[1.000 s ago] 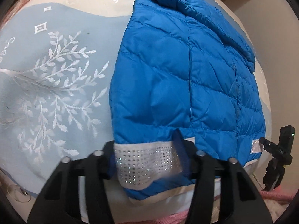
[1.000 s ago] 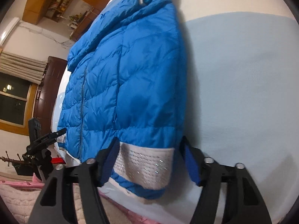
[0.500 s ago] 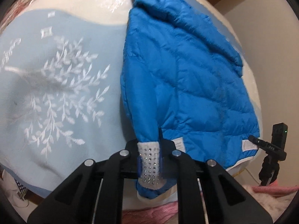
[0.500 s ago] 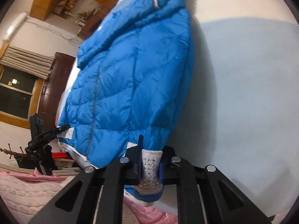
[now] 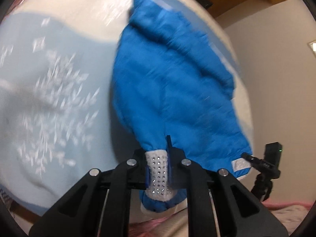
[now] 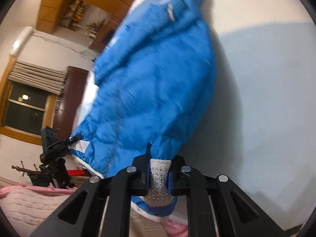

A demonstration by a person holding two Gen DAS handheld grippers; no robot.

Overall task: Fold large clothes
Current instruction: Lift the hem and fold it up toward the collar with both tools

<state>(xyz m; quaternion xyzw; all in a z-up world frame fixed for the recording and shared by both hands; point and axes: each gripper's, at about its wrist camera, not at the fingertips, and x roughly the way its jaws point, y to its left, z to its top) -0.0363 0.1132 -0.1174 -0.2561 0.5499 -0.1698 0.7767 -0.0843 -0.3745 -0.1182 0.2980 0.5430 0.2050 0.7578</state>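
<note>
Pale blue bedding with a white leaf pattern [image 5: 51, 106] fills the left wrist view from nine to seven o'clock, and the blue padded jacket [image 5: 173, 83] lies on it from twelve down to five o'clock. At six o'clock the left gripper [image 5: 158, 172] is clamped narrow on the white studded hem band [image 5: 159, 174], fabric bunched between its jaws. At four o'clock the other gripper shows small, pinching the far hem corner. In the right wrist view the plain blue bedding [image 6: 266, 102] spreads from one to five o'clock, with a dark window [image 6: 25, 110] at nine; the jacket runs from twelve to six. The right gripper [image 6: 159, 179] likewise pinches the hem band tight. To fold well, I judge both corners should be carried level and together toward the collar, keeping the hem taut between them so the puffy layers land square.
</note>
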